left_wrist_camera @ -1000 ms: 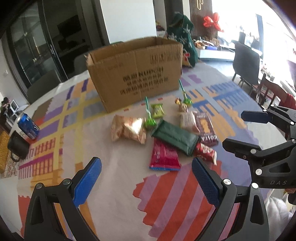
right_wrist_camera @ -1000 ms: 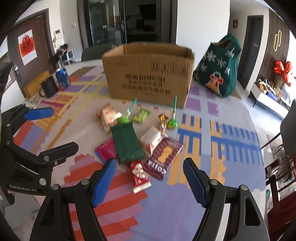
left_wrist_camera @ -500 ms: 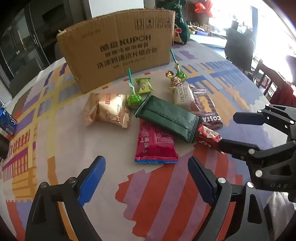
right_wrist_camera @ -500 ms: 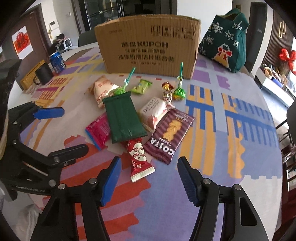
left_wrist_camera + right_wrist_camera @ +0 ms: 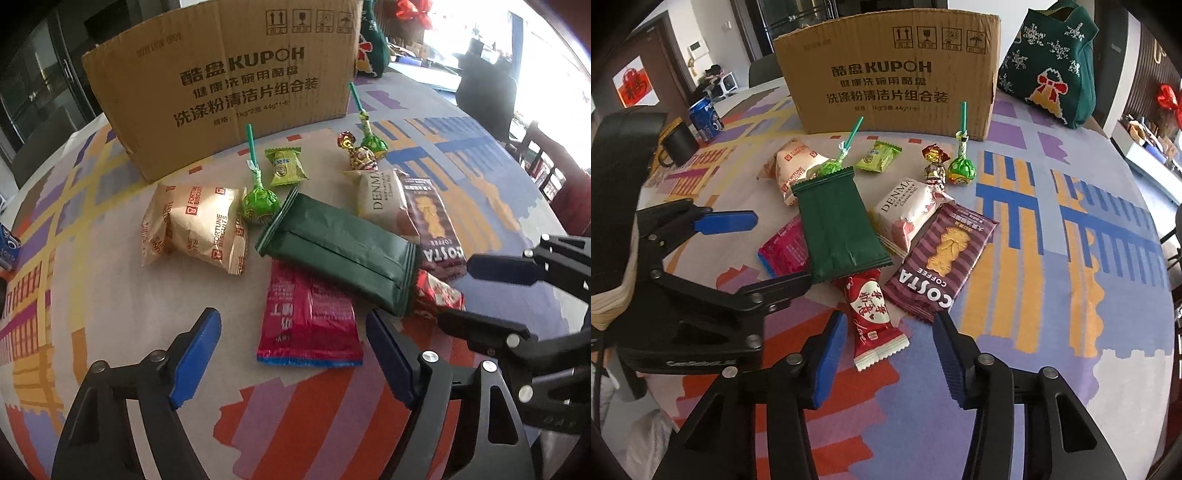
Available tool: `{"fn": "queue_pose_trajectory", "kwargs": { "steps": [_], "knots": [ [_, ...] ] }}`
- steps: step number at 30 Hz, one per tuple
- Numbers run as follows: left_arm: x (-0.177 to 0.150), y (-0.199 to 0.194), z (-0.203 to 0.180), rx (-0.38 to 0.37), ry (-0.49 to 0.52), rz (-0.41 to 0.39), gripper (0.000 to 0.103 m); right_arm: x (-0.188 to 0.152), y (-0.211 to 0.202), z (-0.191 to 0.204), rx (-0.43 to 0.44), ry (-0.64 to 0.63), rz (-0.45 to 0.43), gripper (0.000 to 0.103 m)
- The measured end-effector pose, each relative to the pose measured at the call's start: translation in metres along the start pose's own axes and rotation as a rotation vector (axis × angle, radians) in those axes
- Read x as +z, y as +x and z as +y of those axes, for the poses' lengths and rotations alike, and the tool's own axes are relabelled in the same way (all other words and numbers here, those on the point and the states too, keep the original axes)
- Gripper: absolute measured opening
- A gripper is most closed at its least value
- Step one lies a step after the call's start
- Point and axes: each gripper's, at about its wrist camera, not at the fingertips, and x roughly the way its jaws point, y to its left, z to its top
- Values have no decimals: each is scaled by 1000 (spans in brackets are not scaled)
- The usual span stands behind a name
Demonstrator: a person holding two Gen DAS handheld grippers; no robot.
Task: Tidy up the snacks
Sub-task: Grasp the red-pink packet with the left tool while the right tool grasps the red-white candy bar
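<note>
Several snacks lie on the patterned tablecloth before a cardboard box [image 5: 225,81] [image 5: 897,74]. A dark green pouch [image 5: 340,251] [image 5: 836,232] lies over a pink-red packet [image 5: 308,321] [image 5: 785,251]. A small red candy packet [image 5: 873,317] [image 5: 437,295], a Costa coffee packet [image 5: 945,258] and a Denma pack [image 5: 907,210] lie to its right. My left gripper [image 5: 293,358] is open just short of the pink-red packet. My right gripper [image 5: 890,354] is open with the red candy packet's near end between its fingers.
A Fortune biscuits bag [image 5: 195,225], two green lollipops [image 5: 258,203] [image 5: 962,168], a green candy [image 5: 284,166] and a gold-wrapped sweet [image 5: 934,166] lie near the box. A black mug [image 5: 677,142], a blue can [image 5: 705,118] and a green knitted bag [image 5: 1052,62] stand further back.
Both grippers have moved forward and down toward the snacks. The right gripper's fingers now flank the red candy packet. Nothing on the table has shifted.
</note>
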Motion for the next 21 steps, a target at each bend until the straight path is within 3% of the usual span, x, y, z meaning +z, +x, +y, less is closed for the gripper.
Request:
{"fn": "queue_pose_trajectory", "kwargs": {
  "steps": [10, 14, 21],
  "knots": [
    [7, 8, 4, -30, -46, 9, 62, 10, 12, 6, 50, -6, 16, 38],
    [7, 7, 5, -22, -43, 1, 50, 13, 17, 8, 58, -1, 22, 33],
    [4, 3, 8, -36, -68, 8, 44, 12, 19, 12, 41, -14, 29, 24]
  ]
}}
